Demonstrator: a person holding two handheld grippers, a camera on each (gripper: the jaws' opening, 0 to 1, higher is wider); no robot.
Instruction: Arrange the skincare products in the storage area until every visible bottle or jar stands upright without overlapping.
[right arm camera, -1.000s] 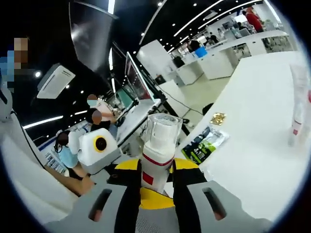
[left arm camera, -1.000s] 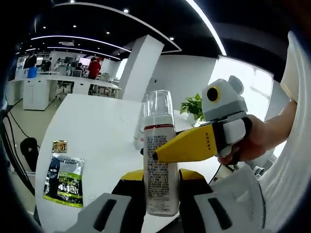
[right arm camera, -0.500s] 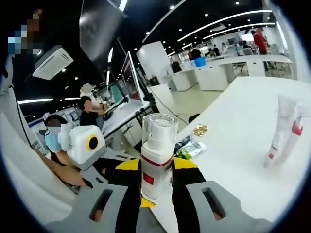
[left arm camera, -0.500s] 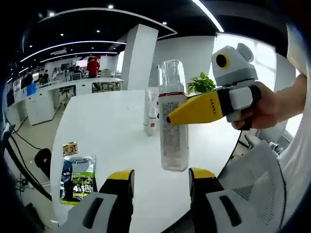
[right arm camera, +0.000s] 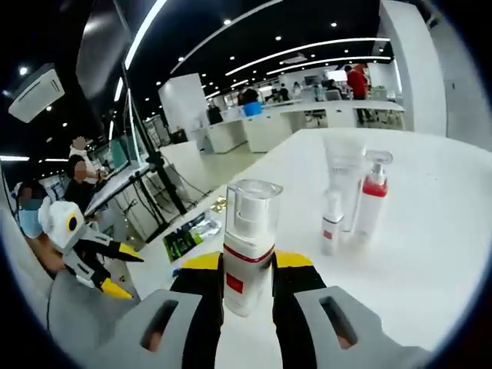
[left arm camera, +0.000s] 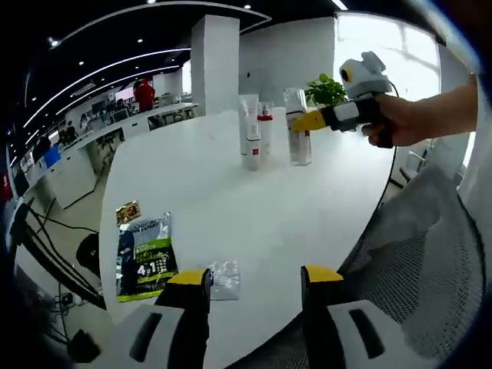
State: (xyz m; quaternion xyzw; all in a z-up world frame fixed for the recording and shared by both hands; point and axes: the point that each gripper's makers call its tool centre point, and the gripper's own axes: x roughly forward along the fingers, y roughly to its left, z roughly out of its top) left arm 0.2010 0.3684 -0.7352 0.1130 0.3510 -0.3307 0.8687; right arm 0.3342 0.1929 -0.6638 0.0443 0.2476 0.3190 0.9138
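Green sachet [left arm camera: 143, 257], potted plant [left arm camera: 326, 90]

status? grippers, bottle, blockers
Right gripper shut on clear-capped bottle, upright beside the standing group. Left gripper open, nothing between its jaws. Green sachet lies flat near the table edge, nothing obstructing.

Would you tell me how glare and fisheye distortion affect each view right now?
Left gripper view: the window at upper right is blown out, and the table edge bows strongly. Right gripper view: ceiling light strips curve into arcs; the bottle between the jaws is sharp, the far desks softer.
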